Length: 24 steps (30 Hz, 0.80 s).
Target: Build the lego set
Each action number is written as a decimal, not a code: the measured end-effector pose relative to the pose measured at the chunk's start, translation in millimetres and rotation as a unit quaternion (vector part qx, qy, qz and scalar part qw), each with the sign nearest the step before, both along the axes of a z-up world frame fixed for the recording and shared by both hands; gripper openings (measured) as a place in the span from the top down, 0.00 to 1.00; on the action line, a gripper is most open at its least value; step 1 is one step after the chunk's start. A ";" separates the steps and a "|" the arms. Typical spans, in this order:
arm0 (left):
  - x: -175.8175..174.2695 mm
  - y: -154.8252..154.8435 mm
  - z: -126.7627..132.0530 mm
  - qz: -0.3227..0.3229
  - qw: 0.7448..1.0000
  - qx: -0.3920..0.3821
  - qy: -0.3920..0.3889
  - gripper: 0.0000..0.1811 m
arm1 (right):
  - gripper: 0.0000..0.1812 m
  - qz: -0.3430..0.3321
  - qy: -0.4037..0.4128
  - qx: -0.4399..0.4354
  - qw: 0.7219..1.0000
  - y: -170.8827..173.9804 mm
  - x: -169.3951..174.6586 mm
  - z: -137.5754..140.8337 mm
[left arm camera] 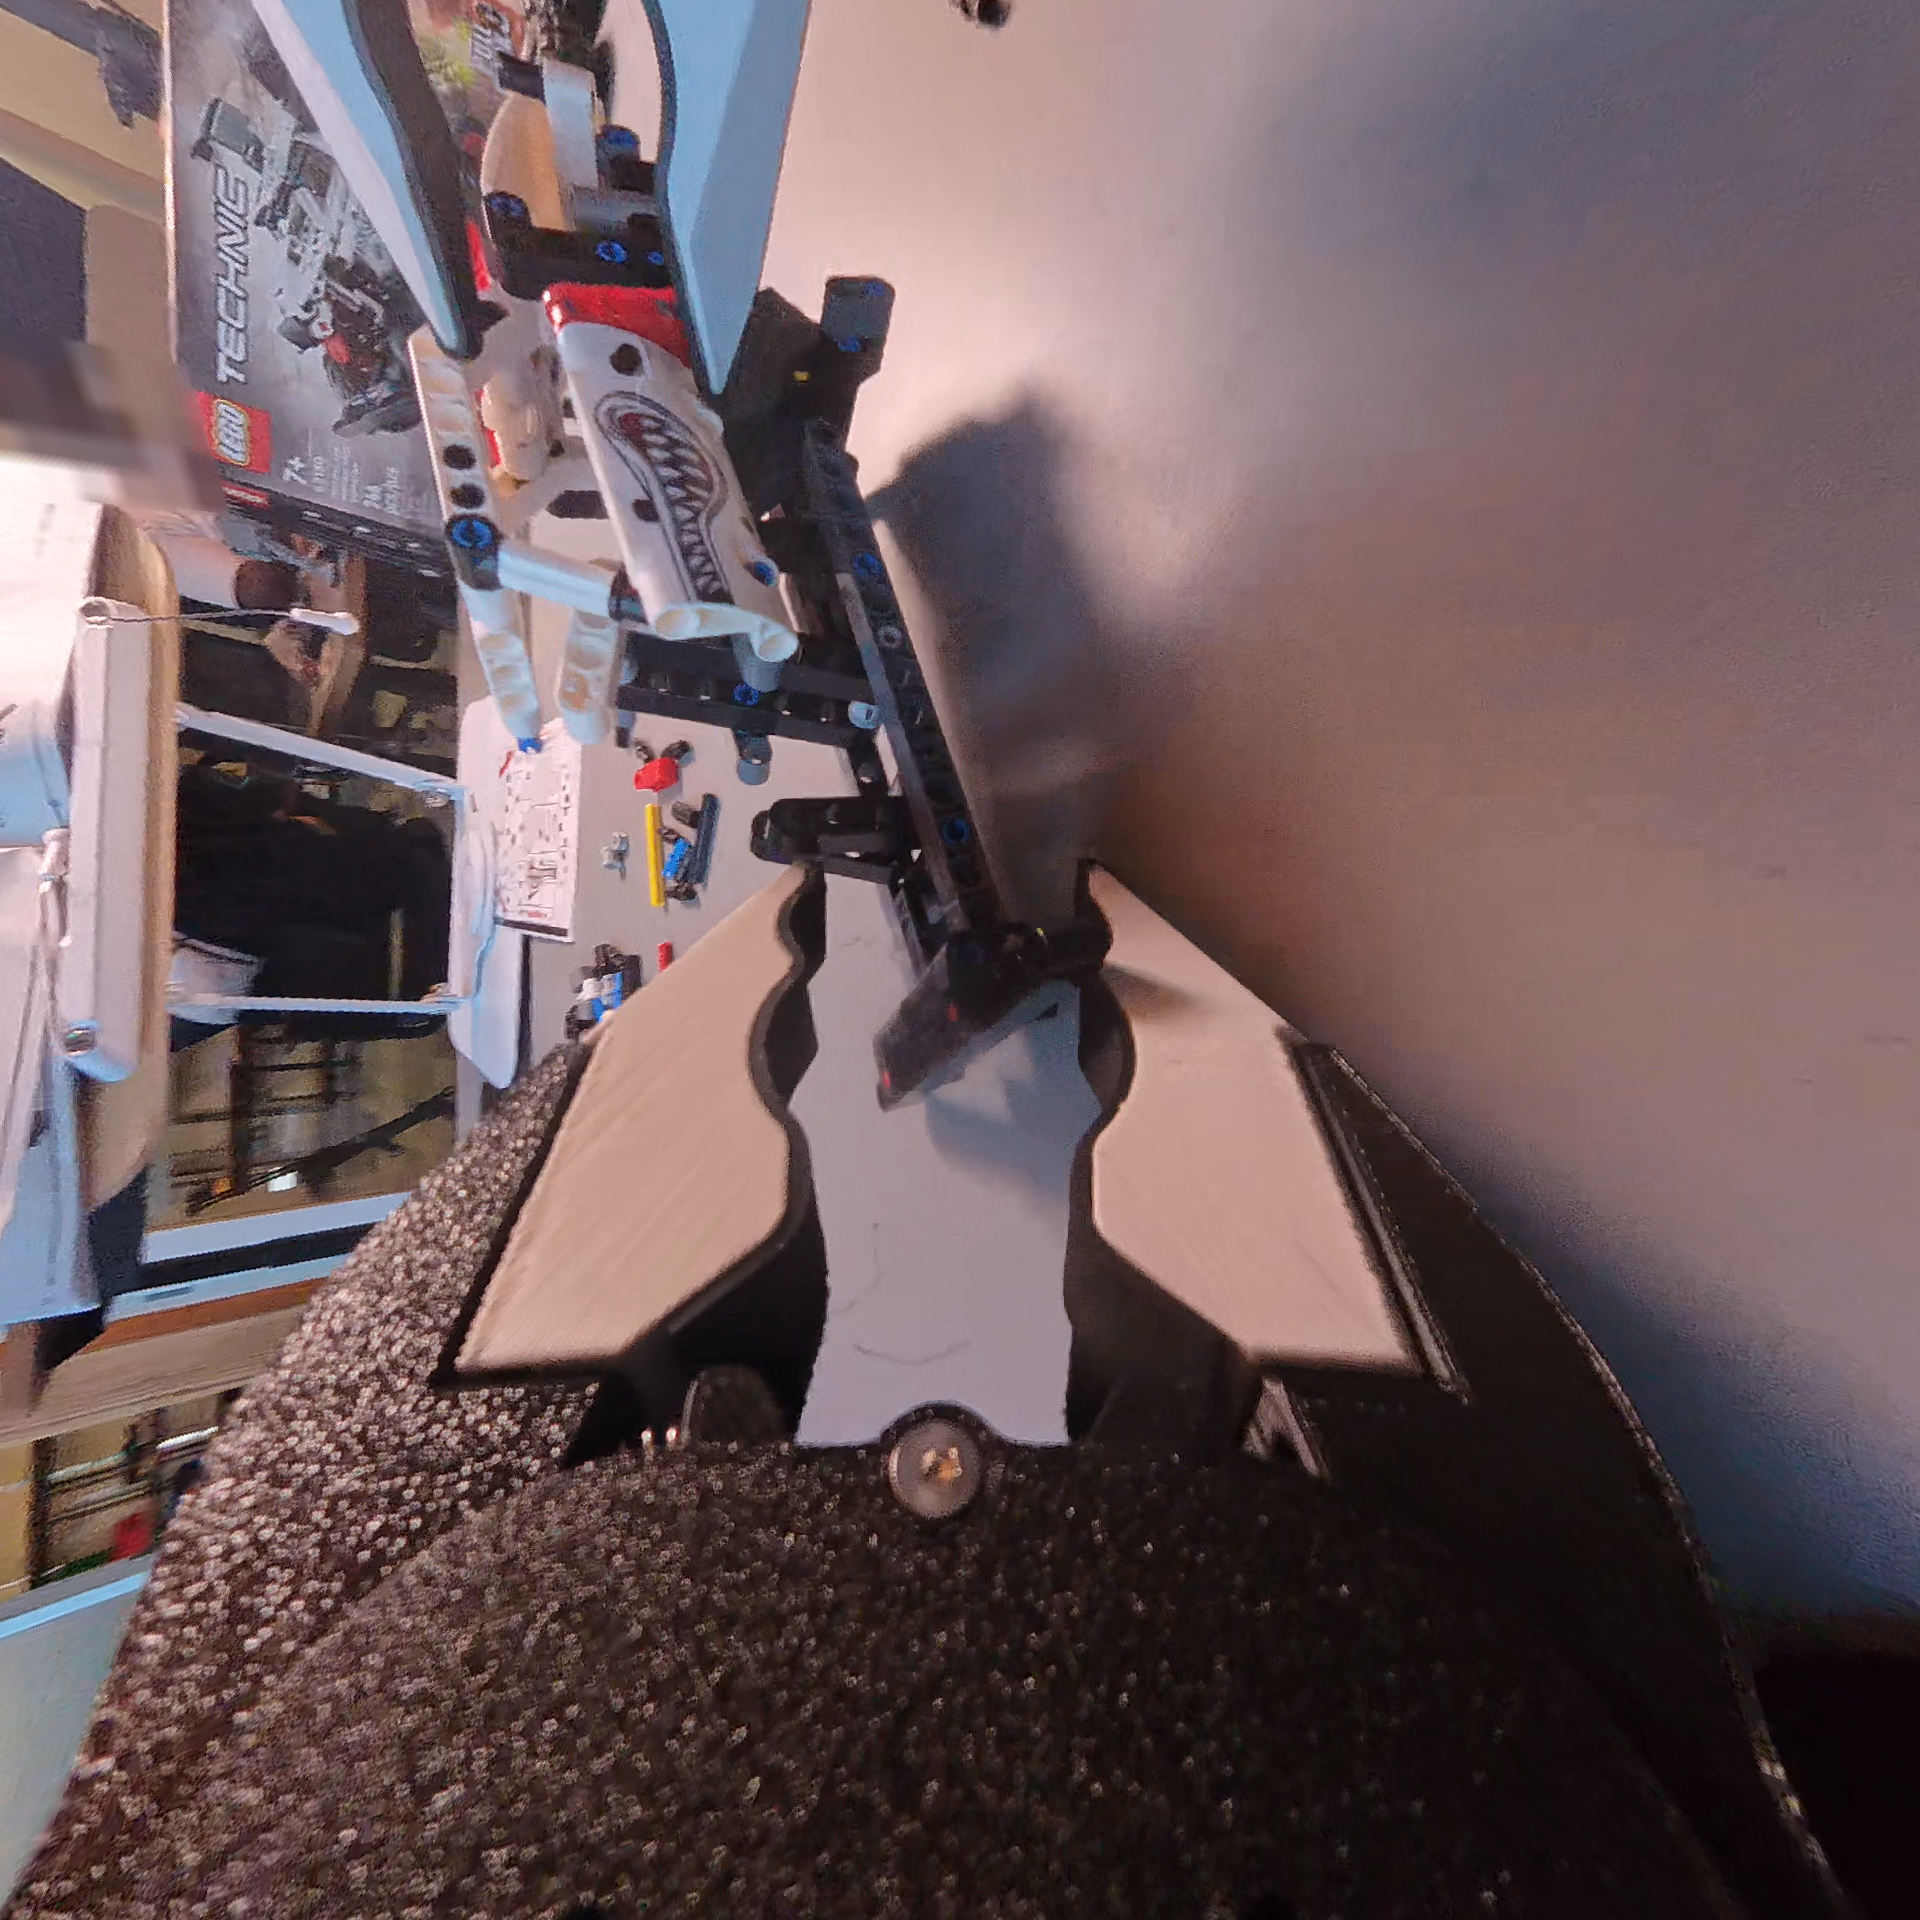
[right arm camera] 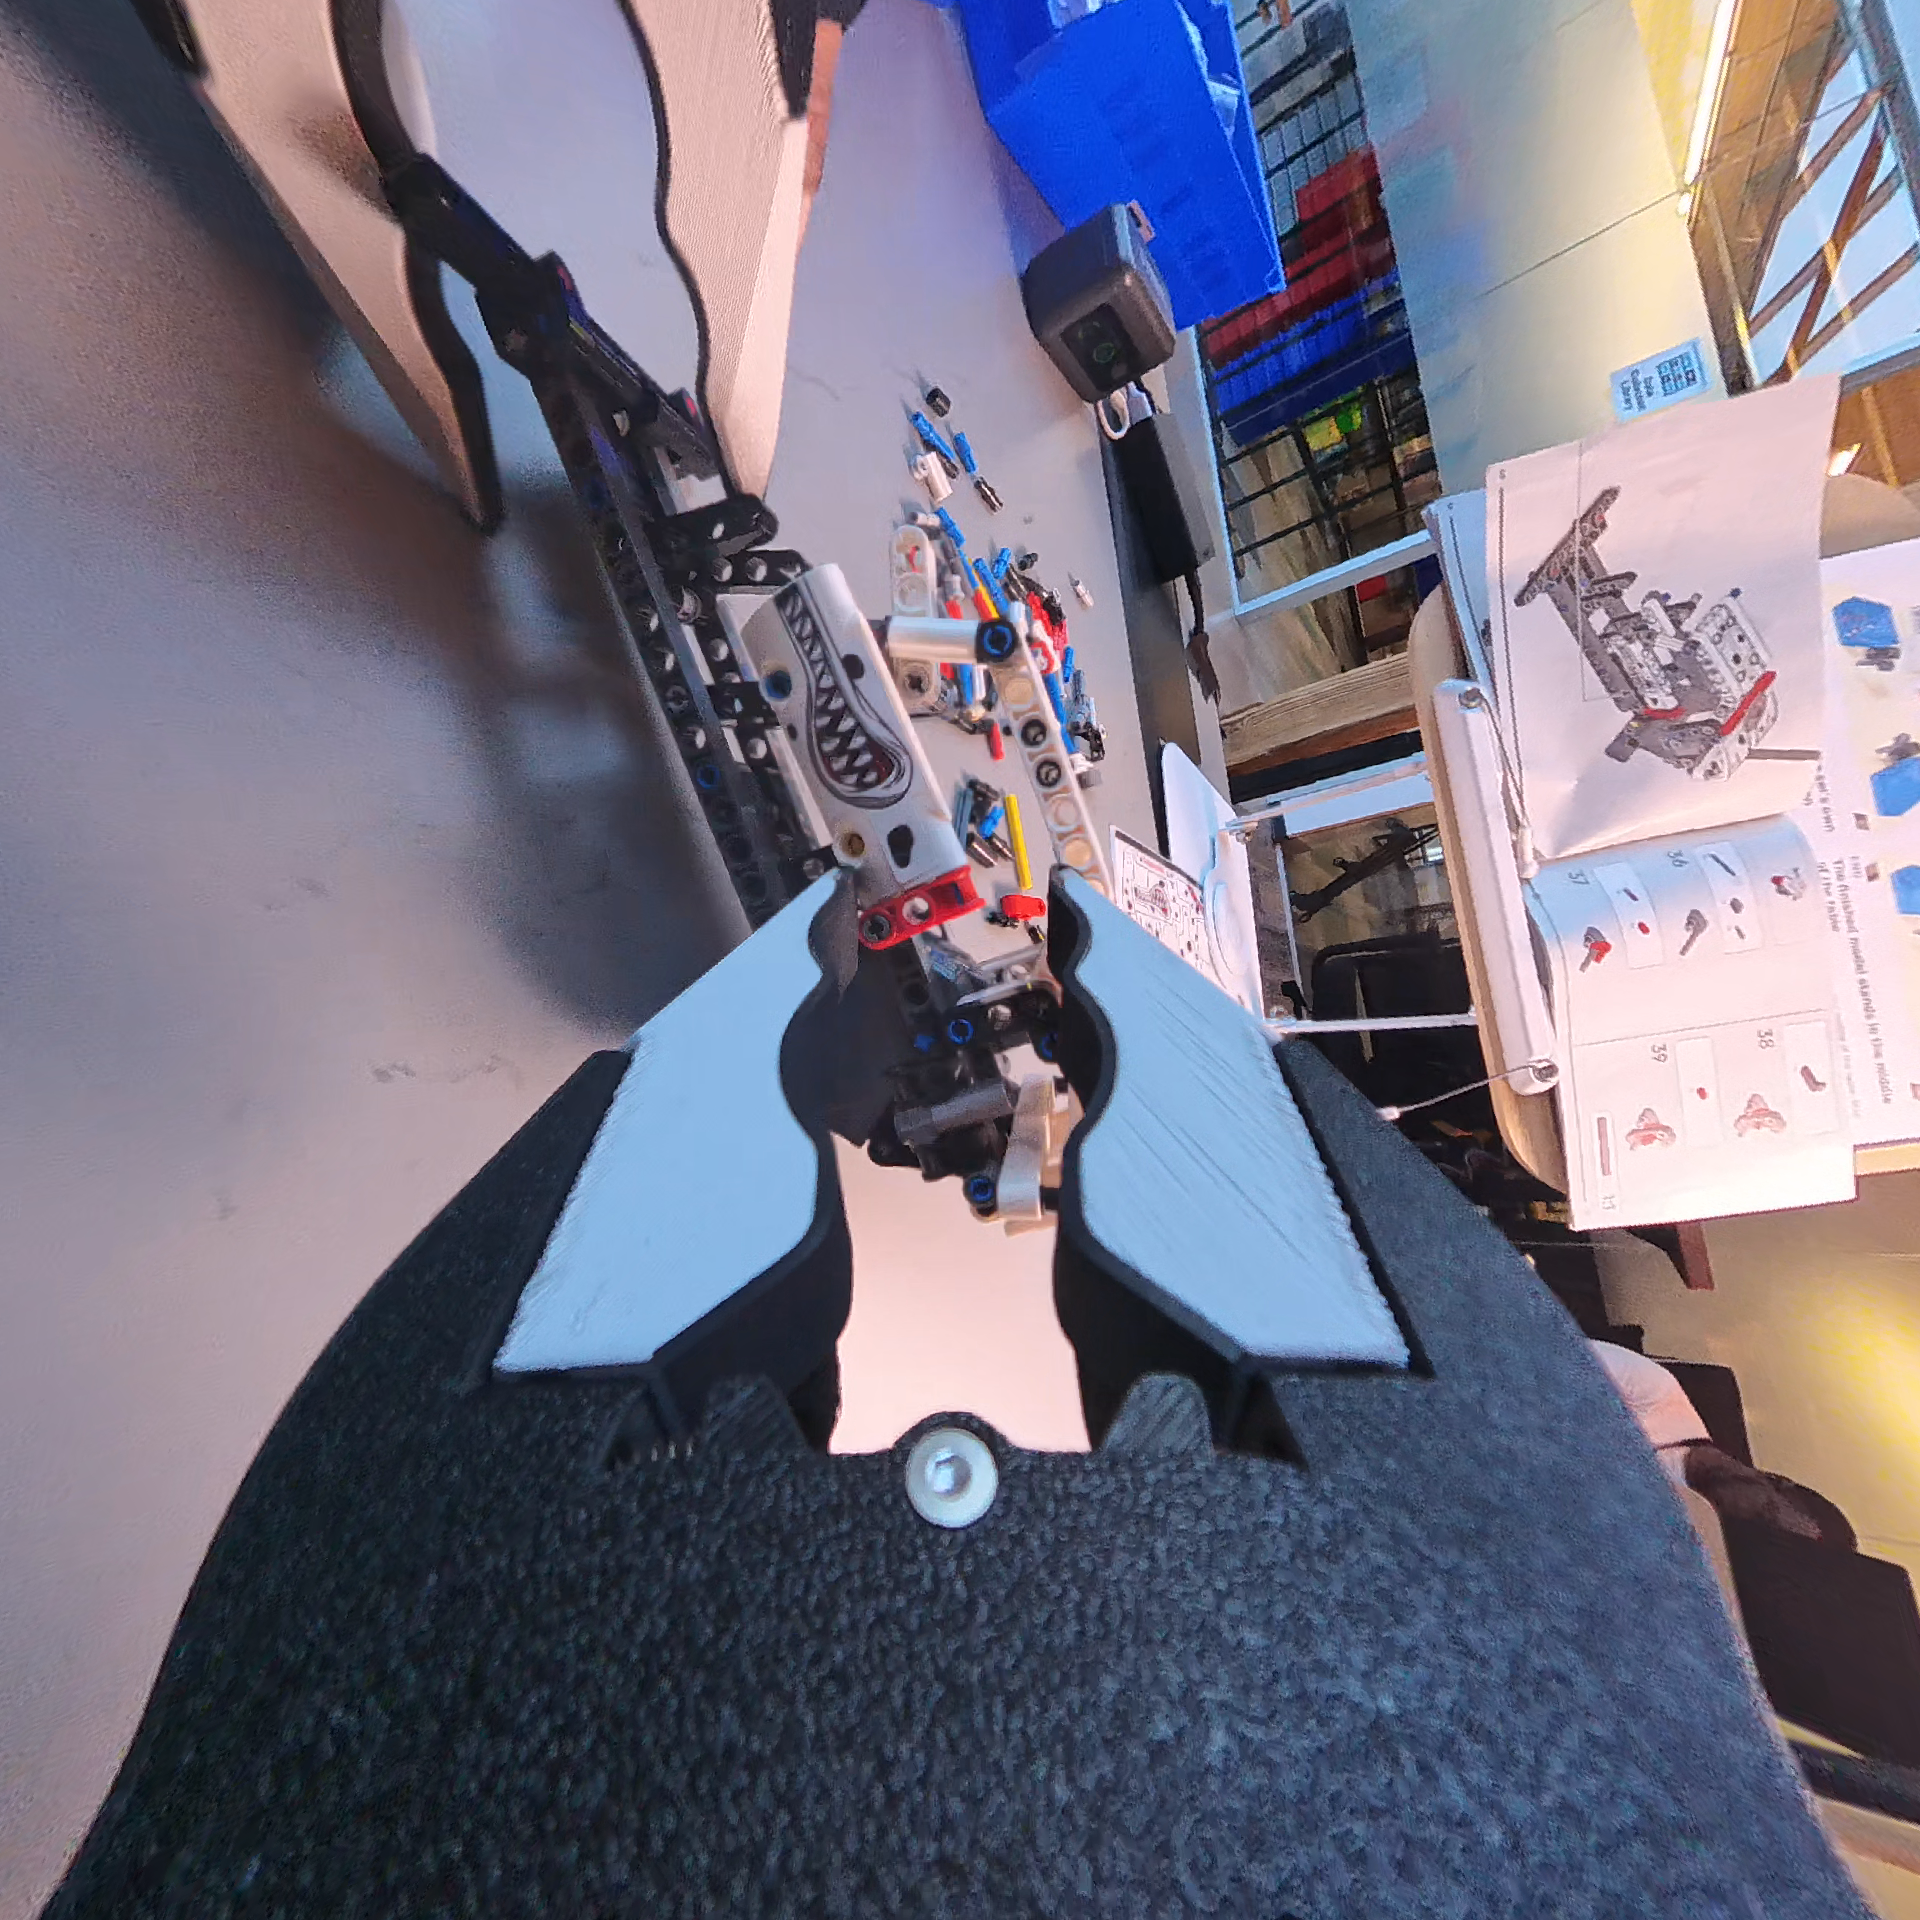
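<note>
The worktop is shown carrying the half-built model, which is taken here as the landmark. An instruction booklet is propped open on a stand well to the side of the model, and the set's box is stood behind the model in the left wrist view. Loose pins and axles are scattered just beside the model, between it and the booklet.

The model is held at both ends. Its long black beam frame is gripped at the tail end by the left gripper, whose jaws are closed on a dark tail piece. The front end, behind the white shark-mouth panel, is gripped by the right gripper, its jaws pressed onto the black and grey block there (a white connector is seen against one jaw).

The step in hand is judged to be steadying or turning the assembly between additions. The next move would call for one end to be released and a loose part fetched.

Both grippers are rolled sideways and aimed along the model toward each other.
</note>
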<state>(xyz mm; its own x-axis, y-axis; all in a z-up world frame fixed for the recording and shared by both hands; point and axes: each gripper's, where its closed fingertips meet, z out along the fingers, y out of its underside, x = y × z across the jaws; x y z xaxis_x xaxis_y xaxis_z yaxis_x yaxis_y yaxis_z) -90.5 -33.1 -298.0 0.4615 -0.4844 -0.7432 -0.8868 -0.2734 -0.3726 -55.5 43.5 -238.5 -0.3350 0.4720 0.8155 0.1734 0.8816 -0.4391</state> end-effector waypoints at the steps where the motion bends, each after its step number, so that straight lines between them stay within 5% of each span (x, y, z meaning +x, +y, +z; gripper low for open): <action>1: 5.3 -4.1 0.8 -0.005 1.000 -0.009 -0.023 0.71 | 0.81 0.003 -0.005 0.006 1.000 -1.3 -0.1 -2.2; 5: 40.2 -26.7 8.6 -0.010 0.966 -0.087 -0.245 0.52 | 0.82 0.012 -0.017 0.026 0.999 -2.1 6.1 -16.2; 9: 45.0 -25.4 41.0 0.013 0.908 -0.078 -0.410 0.54 | 0.81 0.011 -0.015 0.038 0.999 -3.1 14.7 -23.0; 14: 17.6 6.0 19.9 0.092 0.900 -0.115 -0.410 0.52 | 0.82 0.015 0.007 0.067 0.998 -8.7 14.5 -23.1; 24: 23.4 29.5 -15.5 0.094 0.913 -0.167 -0.361 0.61 | 0.89 0.009 0.021 0.057 0.998 -4.5 10.3 -29.3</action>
